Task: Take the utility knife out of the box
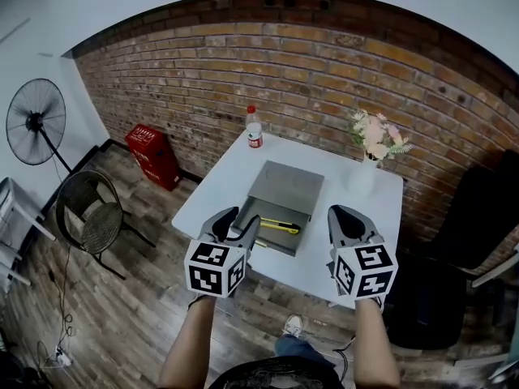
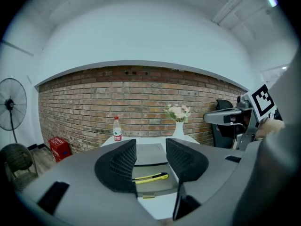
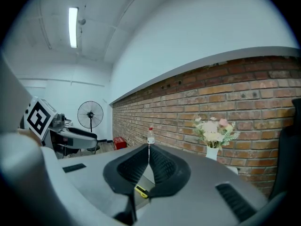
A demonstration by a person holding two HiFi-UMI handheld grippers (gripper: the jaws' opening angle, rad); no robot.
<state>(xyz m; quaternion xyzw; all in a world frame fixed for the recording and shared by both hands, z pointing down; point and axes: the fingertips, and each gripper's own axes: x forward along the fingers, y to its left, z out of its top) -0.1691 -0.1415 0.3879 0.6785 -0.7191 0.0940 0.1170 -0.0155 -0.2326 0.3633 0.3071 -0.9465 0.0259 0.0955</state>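
Utility knife (image 1: 280,227) in box (image 1: 285,186); red-labelled bottle (image 1: 254,128)

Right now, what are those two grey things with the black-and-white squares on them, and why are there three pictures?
Those are two grabbers, each with two jaws, and a person holds one in each hand. The head view comes from a camera on the person's head, looking down. The other two views come from little cameras riding on each grabber, looking along its jaws. On the white table sits an open grey box with a yellow utility knife lying inside. A water bottle and a vase of flowers stand there too. The left gripper has its jaws apart, and the right gripper has its jaws together. Neither holds anything.
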